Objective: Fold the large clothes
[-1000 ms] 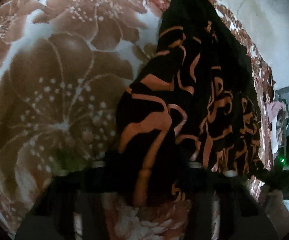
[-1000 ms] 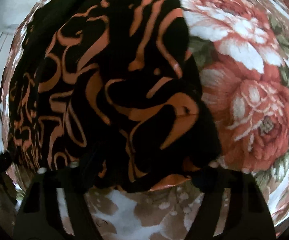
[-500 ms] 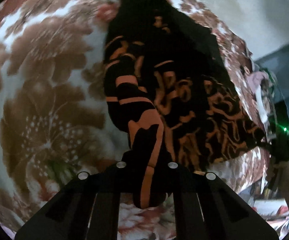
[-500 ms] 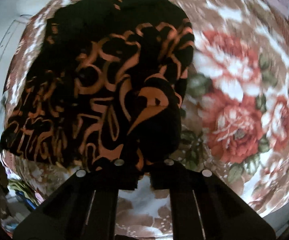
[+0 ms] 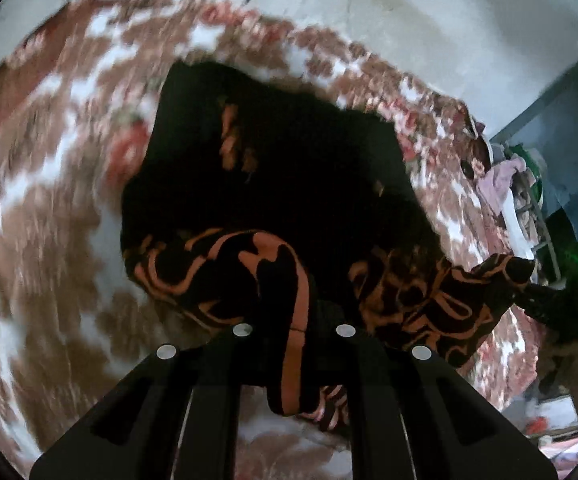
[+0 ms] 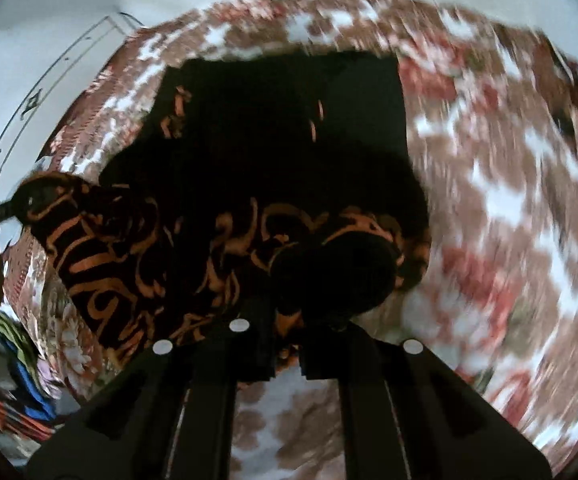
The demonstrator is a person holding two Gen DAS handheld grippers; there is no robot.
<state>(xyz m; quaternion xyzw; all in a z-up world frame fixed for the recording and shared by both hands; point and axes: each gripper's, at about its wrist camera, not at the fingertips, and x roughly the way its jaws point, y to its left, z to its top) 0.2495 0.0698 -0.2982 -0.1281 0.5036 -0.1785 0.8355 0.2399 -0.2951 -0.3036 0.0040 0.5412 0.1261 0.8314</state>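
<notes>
— What is shown here?

— A black garment with orange swirls (image 5: 225, 276) is seen lifted off a floral bedspread (image 5: 49, 200) by its near edge. The left tongs (image 5: 291, 344) are clamped on one bunched corner, the right tongs (image 6: 285, 344) on the other; between them the edge is stretched into a sagging band, while the far part of the cloth is left lying flat on the bed.

— What has just changed?

— A second ago both pairs of tongs were held low and apart, with the cloth heaped between their fingers. They have since been shut on it and raised, so that the bed is now seen from higher up and the wall (image 5: 409, 12) behind it has come into view. The blur in the bedspread's pattern suggests the lift is being made at speed.

— And what does that mean for the fold?

— The grasp appears to be settled at both corners, and the carrying stage is judged to be under way: the held edge would next have to be taken over toward the far edge and laid down. Most of the garment is not yet doubled over. A slip at either corner could be risked, since only bunched folds are pinched.
</notes>
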